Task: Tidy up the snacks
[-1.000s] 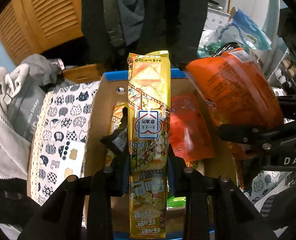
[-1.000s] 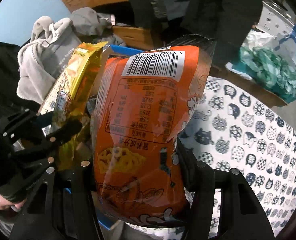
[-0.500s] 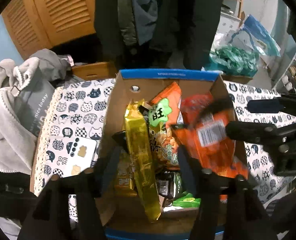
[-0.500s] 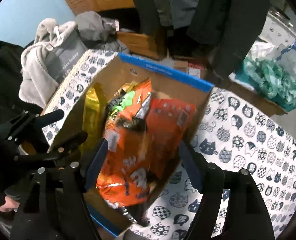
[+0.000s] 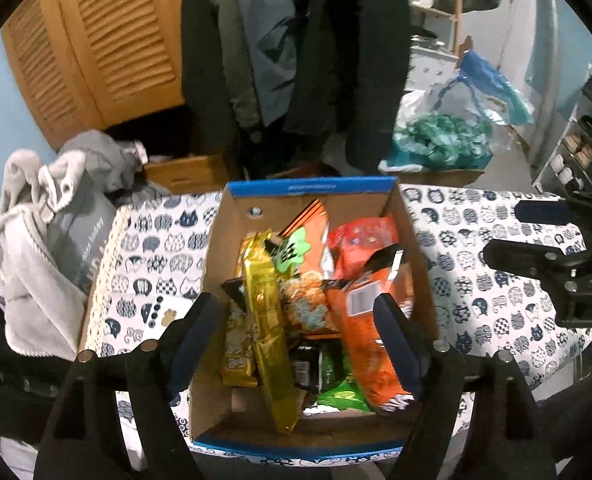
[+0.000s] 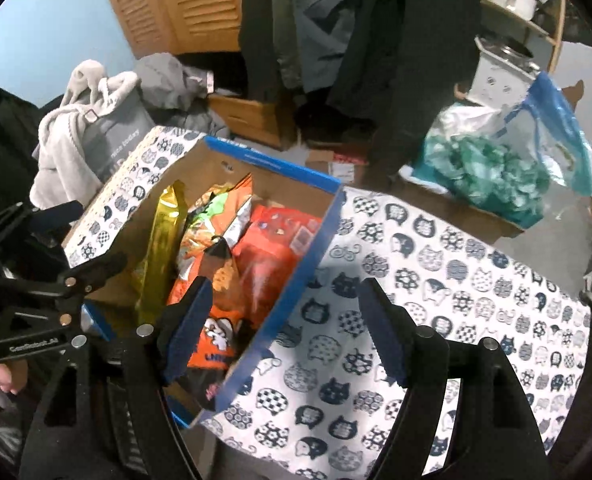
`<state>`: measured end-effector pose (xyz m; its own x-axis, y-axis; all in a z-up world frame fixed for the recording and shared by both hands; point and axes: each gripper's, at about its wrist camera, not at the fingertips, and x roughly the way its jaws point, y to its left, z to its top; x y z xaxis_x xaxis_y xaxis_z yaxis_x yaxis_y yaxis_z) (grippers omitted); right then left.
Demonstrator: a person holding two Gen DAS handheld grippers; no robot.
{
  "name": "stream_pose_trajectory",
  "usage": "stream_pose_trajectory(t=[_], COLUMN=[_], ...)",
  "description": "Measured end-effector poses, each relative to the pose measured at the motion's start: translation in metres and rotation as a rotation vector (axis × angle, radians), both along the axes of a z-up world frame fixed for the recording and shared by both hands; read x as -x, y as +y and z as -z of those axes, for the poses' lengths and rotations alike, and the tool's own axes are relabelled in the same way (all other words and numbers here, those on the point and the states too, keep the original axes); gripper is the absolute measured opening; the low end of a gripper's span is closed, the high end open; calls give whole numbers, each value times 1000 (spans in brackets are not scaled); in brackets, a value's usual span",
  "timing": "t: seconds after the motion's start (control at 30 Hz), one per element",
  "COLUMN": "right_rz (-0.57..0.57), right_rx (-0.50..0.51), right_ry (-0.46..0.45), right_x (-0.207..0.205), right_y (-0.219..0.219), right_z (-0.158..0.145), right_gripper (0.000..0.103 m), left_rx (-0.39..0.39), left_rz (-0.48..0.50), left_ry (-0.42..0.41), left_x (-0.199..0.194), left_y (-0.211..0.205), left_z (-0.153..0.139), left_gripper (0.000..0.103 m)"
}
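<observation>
Tongs L (image 5: 296,320) & R (image 6: 280,312) just opened wide, empty; snacks in box (image 5: 308,187).

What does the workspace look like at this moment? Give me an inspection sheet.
Surface: table under a white cat-print cloth.
Job's things: open cardboard box with blue rim holds a long gold snack pack, a large orange chip bag, a red bag and a green packet.
Clutter: grey fleece garment at the cloth's far edge.
Grippers: left tool and right tool open, jaws just widened, nothing between them.
Cables: nothing seen.
Surroundings: wooden louvred door, hanging dark coats, blue plastic bag.
</observation>
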<state>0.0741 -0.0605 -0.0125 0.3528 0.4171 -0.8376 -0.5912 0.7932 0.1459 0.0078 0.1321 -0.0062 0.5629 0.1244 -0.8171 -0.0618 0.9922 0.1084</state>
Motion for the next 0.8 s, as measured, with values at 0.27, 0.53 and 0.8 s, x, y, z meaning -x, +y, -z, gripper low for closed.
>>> stream_pose_trajectory(t=[0.27,0.53,0.8], right_rz=[17,25,38], right_rx=[-53,-83,-97], right_ry=[-37,-66,-78], right_x=[13,24,24], right_y=[-33,-57,-75], right_z=[-21,-31,-30], right_gripper=[76,76,77], left_rx=[-39,-58,-37], left_rz=[44,59,68], left_ry=[-47,-56,-57], left_x=[8,8,6], left_y=[-28,-47,-58], left_z=[-18,-23,-26], left_gripper=[89,95,98])
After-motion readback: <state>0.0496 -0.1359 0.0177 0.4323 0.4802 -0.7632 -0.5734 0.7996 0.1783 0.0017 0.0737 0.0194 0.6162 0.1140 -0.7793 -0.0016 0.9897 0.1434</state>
